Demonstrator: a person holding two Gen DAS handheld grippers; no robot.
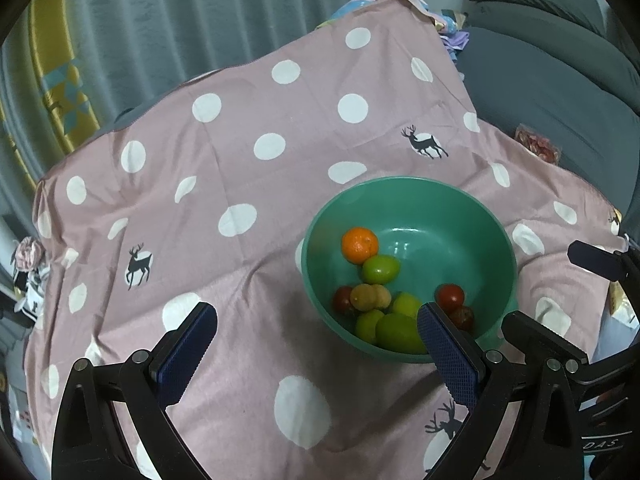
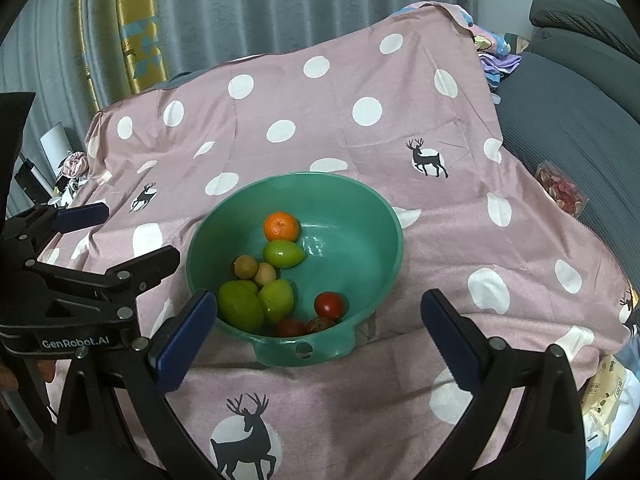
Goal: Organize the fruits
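A green bowl [image 1: 408, 188] [image 2: 384, 208] stands on a pink dotted cloth [image 1: 240, 184] [image 2: 460, 240]. It holds an orange [image 1: 359, 245] [image 2: 281, 225], several green fruits [image 1: 381, 269] [image 2: 283, 253], small brown fruits [image 1: 370, 297] [image 2: 245, 267] and dark red fruits [image 1: 449, 296] [image 2: 329, 305]. My left gripper [image 1: 316, 340] is open and empty, just left of and in front of the bowl; it also shows at the left of the right wrist view [image 2: 132, 236]. My right gripper [image 2: 316, 328] is open and empty, at the bowl's near rim; it also shows at the right edge of the left wrist view [image 1: 560, 292].
A grey sofa [image 1: 560, 80] [image 2: 580, 112] stands to the right, with a packet of red snacks [image 1: 538, 146] [image 2: 562, 192] on it. Grey curtains [image 1: 200, 12] hang behind. Clutter lies past the cloth's left edge [image 2: 72, 172] and at the lower right [image 2: 608, 400].
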